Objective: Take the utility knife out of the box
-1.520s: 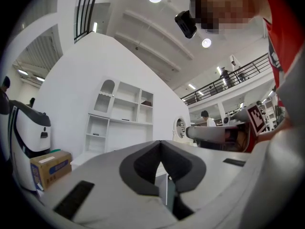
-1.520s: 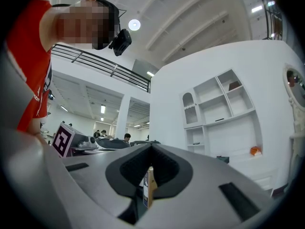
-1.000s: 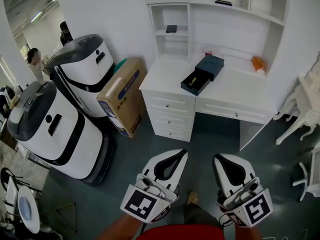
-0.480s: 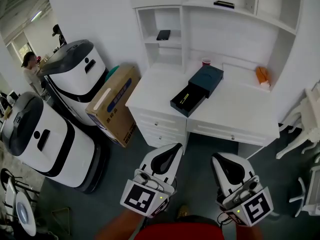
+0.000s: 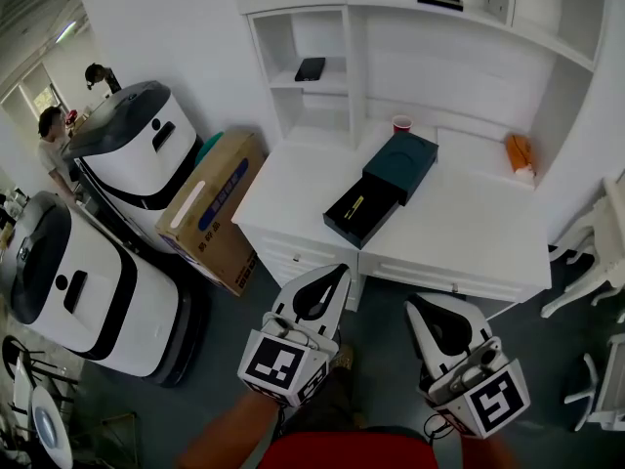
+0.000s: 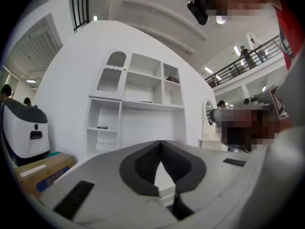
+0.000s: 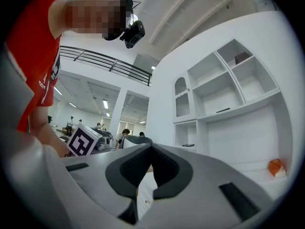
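Note:
A dark teal box (image 5: 402, 162) lies on the white desk (image 5: 469, 233). Its black inner tray (image 5: 363, 213) is slid out toward the desk's front edge, and a slim yellow-and-black utility knife (image 5: 354, 206) lies in it. My left gripper (image 5: 332, 270) is shut and empty, held in the air just in front of the desk drawers. Beside it my right gripper (image 5: 415, 304) is also shut with nothing in it. Both point level at the desk. In the left gripper view the left gripper (image 6: 160, 142) hides the desktop, as does the right gripper (image 7: 151, 146) in the right gripper view.
Two white robot housings (image 5: 132, 154) and a leaning cardboard carton (image 5: 210, 208) stand left of the desk. A red cup (image 5: 401, 123) and an orange object (image 5: 520, 152) sit at the desk's back. White chairs (image 5: 596, 252) stand at the right. Shelves (image 5: 312, 66) rise behind.
Both grippers and the head view have moved forward toward the desk. The desk and box now sit nearer and lower in the picture. The jaws stayed shut.

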The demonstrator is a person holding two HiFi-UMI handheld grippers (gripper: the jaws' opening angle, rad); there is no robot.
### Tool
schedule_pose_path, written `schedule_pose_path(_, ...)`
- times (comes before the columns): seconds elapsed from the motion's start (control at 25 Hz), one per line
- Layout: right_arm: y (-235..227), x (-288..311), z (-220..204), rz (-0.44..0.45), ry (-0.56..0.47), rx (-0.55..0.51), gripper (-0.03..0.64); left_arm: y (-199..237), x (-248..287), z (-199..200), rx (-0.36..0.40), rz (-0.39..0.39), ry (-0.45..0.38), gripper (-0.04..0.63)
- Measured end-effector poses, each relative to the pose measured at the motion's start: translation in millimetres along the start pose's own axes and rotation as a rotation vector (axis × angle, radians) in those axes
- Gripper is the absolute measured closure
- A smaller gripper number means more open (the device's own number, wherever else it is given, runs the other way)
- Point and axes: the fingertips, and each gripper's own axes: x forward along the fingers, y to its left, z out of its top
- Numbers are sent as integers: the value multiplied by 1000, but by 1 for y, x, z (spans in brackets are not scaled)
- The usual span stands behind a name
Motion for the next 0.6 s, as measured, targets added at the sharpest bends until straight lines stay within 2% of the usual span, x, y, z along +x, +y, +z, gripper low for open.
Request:
schedule_pose_path(0.16,-30,28,-13,-6,31,-19,618,28,37,-9,-20,-5,17,560)
schedule_pose_path(0.24,-51,47,-16,-38,25,-7,618,42,58,-16,-27,-14,35,560)
schedule_pose_path(0.6,-120,137,-39,-110,38,23,618,111,142,-61,-10,-79,179,547)
